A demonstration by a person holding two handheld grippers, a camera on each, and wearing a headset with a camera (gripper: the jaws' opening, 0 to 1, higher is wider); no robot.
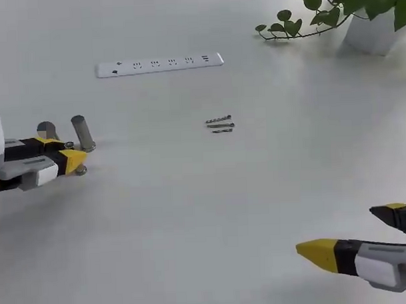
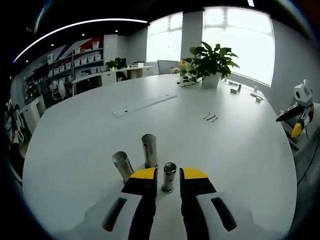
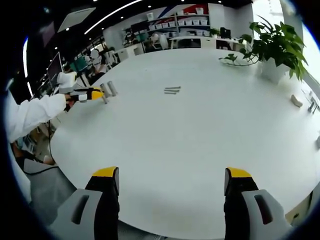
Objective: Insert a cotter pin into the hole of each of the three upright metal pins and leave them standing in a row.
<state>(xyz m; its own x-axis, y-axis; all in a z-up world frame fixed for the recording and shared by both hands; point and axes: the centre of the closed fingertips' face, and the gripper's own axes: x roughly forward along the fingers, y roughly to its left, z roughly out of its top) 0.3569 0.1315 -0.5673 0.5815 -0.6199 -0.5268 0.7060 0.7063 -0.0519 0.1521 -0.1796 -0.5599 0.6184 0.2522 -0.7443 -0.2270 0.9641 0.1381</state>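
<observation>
Steel pins [image 2: 149, 150], three of them, stand upright in a cluster at the left of the white counter [image 1: 191, 206]. Two stand free just beyond the yellow tips of the left gripper [image 2: 169, 175]; the nearest pin [image 2: 170, 168] stands between its jaws. The jaws sit close on either side, likely to steady it so its hole can take a cotter pin, though I cannot tell whether they actually pinch it. The cotter pins [image 1: 220, 124] lie side by side mid-counter, well apart from the pins, so none is inserted yet. The right gripper [image 3: 171, 174] hangs near the counter's near edge, jaws spread wide and empty, probably free to fetch one. A power strip [image 1: 160, 64] and a plant [image 1: 344, 3] sit at the far side, out of the way.
</observation>
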